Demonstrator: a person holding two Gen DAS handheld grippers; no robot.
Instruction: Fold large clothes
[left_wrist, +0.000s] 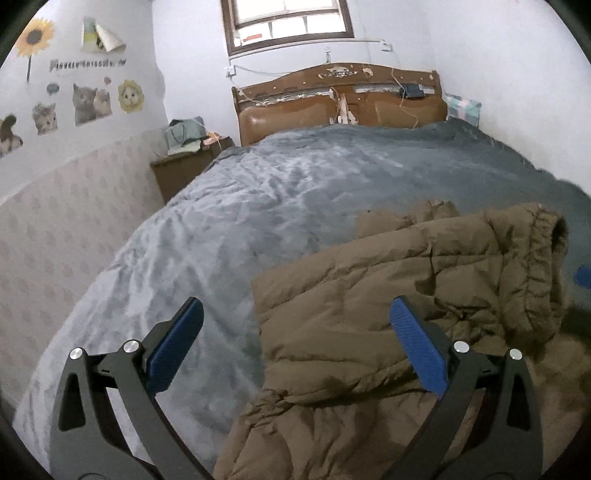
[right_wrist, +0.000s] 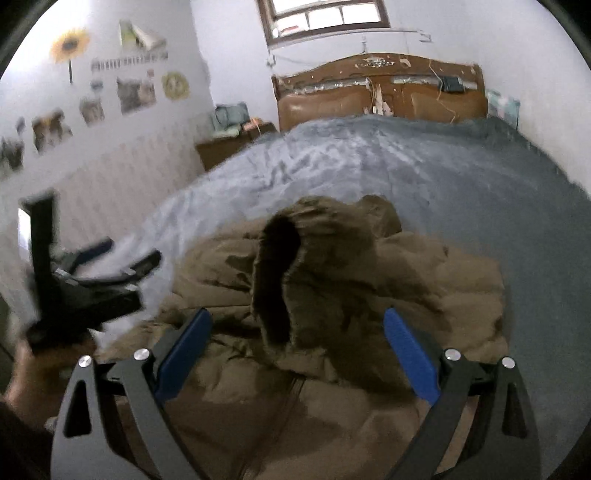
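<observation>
Your brown jacket (left_wrist: 388, 314) runs off the bottom edge in both views, so its hem is out of sight to you. The sleeve opening (right_wrist: 277, 280) is too dark to see into. Your left gripper (right_wrist: 125, 254) and the hand (right_wrist: 33, 373) holding it are motion-blurred in the right view. The wall lettering (left_wrist: 88, 63) is too small to read.

Soft daylight is admitted through the overexposed window (left_wrist: 291, 18) above the bed (left_wrist: 332, 177), straight lines are bowed by fisheye distortion, black vignetting is seen at the corners, and the right view's left side is smeared by motion blur.
</observation>
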